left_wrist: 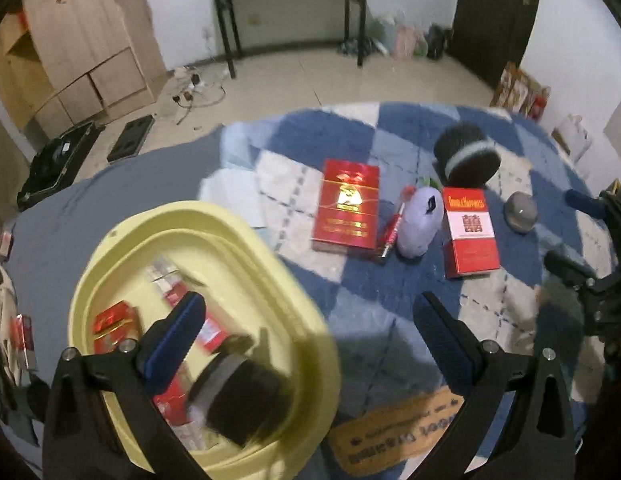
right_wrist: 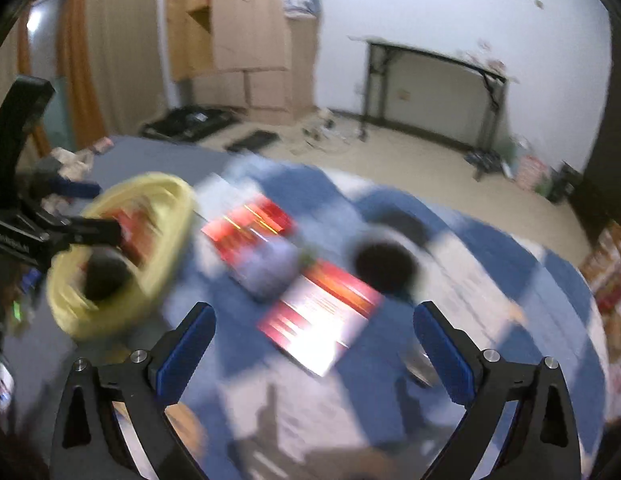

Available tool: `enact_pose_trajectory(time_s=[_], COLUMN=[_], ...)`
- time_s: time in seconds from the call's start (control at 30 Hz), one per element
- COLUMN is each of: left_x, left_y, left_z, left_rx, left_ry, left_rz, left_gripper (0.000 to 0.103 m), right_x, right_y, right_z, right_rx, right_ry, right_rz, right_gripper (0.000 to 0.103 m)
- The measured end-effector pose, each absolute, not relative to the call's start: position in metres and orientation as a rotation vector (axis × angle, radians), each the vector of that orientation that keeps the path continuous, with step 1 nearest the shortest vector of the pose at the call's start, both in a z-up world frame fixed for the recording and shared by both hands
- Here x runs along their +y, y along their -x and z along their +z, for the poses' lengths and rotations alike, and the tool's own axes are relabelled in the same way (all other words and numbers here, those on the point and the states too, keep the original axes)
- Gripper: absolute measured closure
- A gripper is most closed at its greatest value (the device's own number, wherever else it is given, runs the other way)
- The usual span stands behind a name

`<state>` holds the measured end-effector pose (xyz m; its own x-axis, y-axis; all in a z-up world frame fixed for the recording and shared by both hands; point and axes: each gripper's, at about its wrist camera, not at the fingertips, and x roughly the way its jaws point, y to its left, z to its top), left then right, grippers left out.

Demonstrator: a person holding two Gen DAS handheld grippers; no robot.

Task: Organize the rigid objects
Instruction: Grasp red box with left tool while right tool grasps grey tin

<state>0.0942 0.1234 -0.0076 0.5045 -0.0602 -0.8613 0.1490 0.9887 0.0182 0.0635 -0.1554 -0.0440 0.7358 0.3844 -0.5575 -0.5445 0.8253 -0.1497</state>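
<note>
Blue pads of the left hand-held gripper (left_wrist: 308, 336) stand wide apart with nothing between them, the left pad over the yellow basin (left_wrist: 294, 300). That basin holds red packs (left_wrist: 114, 320) and a dark round jar (left_wrist: 246, 396). To the right, ahead of the jaws on the checked blanket (left_wrist: 350, 280), lie a big red box (left_wrist: 347, 210), a lilac bottle (left_wrist: 420, 222), a red-white pack (left_wrist: 470, 236), a dark jar (left_wrist: 466, 156) and a grey lid (left_wrist: 520, 212). The right hand-held gripper (right_wrist: 314, 344) is also wide, empty, above the blurred red-white pack (right_wrist: 322, 320).
</note>
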Motion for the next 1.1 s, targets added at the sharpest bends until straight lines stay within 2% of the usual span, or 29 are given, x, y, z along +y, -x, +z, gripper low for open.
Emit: enact_pose_trajectory(time_s=[0.43, 0.67, 0.73, 0.77, 0.8, 0.83, 0.9, 1.1], left_x=[0.105, 0.087, 0.088, 0.089, 0.091, 0.093, 0.096, 0.096], left_y=[-0.194, -0.207, -0.207, -0.208, -0.206, -0.205, -0.204, -0.182], left_z=[-0.051, -0.076, -0.078, -0.078, -0.076, -0.074, -0.069, -0.046], left_rx=[1.133, 1.16, 1.154, 1.145, 1.132, 1.125, 1.119, 1.084], left_ry=[-0.053, -0.035, -0.001, 0.023, 0.043, 0.054, 0.077, 0.088], left_rz=[-0.143, -0.207, -0.201, -0.194, -0.179, -0.169, -0.147, -0.125], left_gripper=[0.0, 0.0, 0.006, 0.01, 0.02, 0.038, 0.041, 0.042], right_x=[-0.195, -0.184, -0.182, -0.181, -0.183, -0.184, -0.187, -0.187], right_y=[-0.124, -0.154, -0.159, -0.16, -0.162, -0.162, -0.163, -0.156], right_z=[-0.097, -0.112, -0.114, -0.113, -0.113, -0.112, -0.111, -0.107], right_rx=[0.59, 0.606, 0.605, 0.602, 0.596, 0.594, 0.59, 0.582], right_ry=[0.269, 0.244, 0.248, 0.247, 0.241, 0.234, 0.217, 0.233], right_rz=[0.516, 0.522, 0.509, 0.504, 0.492, 0.487, 0.473, 0.476], right_gripper=[0.003, 0.003, 0.007, 0.013, 0.026, 0.031, 0.052, 0.052])
